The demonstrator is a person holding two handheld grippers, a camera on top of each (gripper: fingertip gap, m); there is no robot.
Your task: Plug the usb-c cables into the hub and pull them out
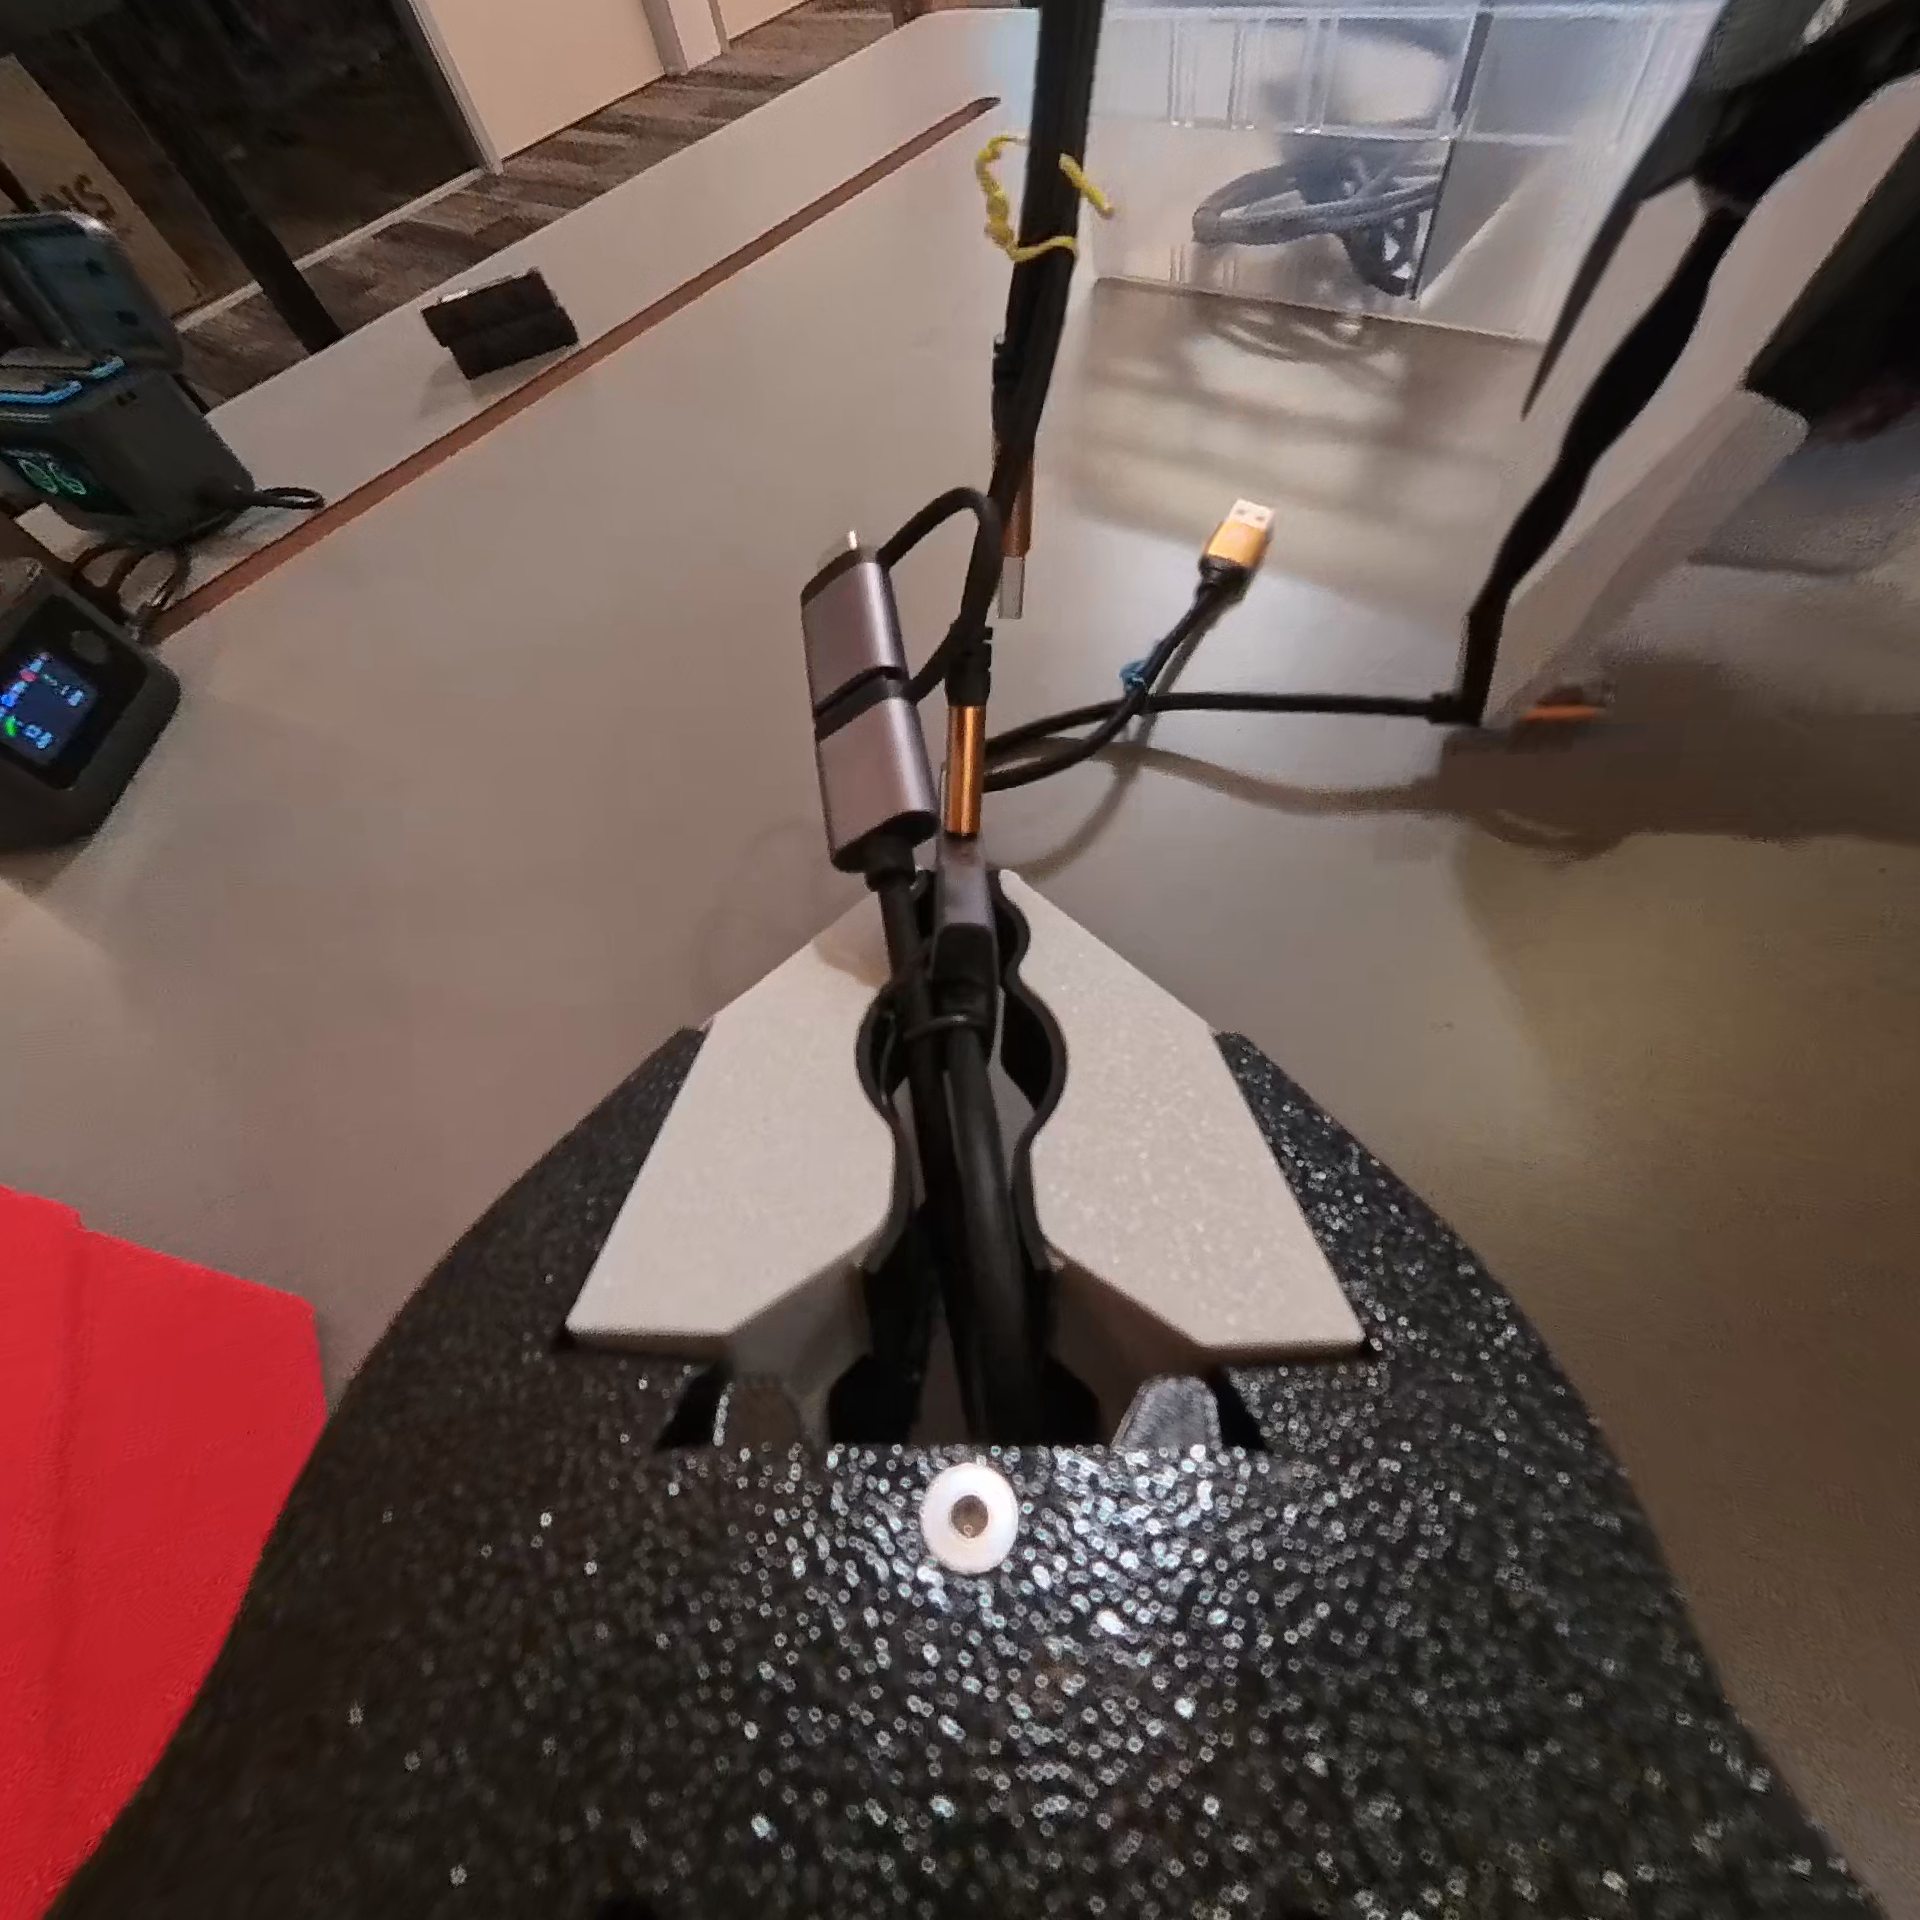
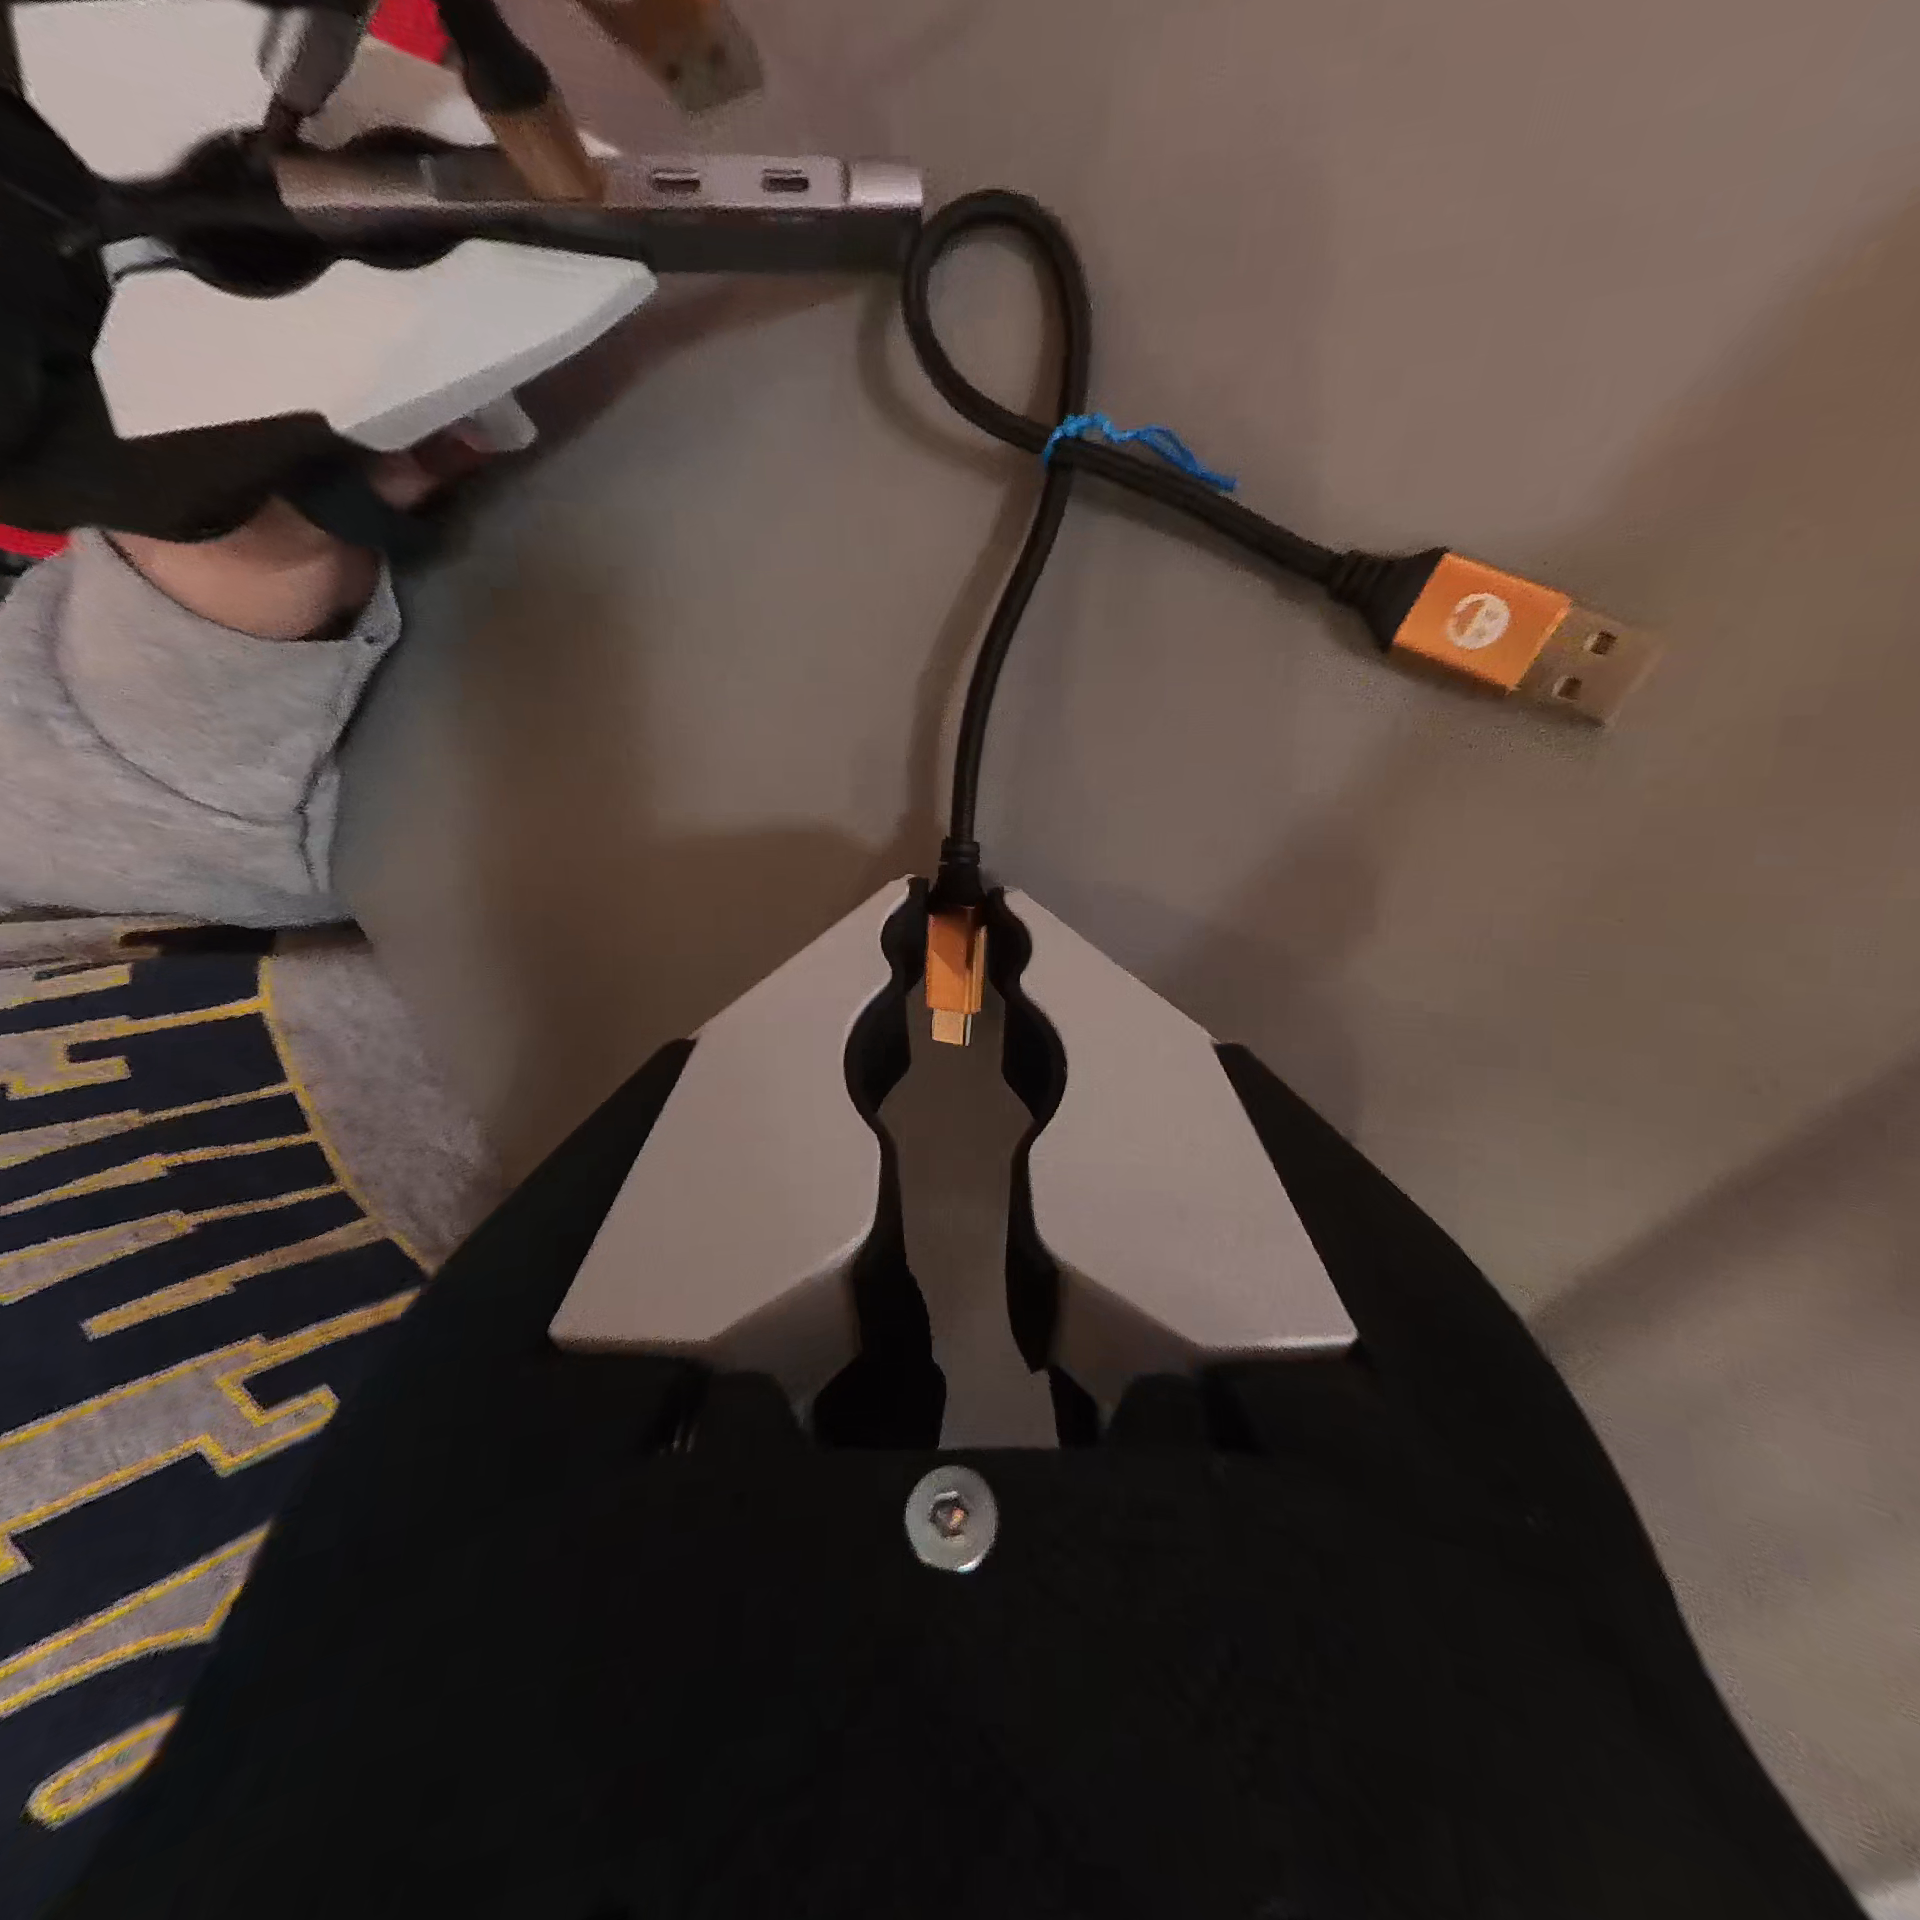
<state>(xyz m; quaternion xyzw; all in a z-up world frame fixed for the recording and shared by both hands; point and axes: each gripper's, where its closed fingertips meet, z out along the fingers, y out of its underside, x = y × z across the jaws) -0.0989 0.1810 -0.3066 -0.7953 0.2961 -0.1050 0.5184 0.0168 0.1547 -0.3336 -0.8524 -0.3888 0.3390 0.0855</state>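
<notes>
Spanning the room, a grey tabletop

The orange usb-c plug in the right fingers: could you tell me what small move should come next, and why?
Probably carry the orange usb-c plug toward a free port on the hub that the left gripper holds. The right gripper is shut on the plug, whose tip points back at the camera, so it likely needs turning first.

- The orange USB-A plug, lower right of the hub, carries a pale round emblem.
- Dark fabric, lower left of the hub, bears large yellow-edged lettering, cut off.
- A small screen, left of the hub, shows coloured figures too small to read.
</notes>
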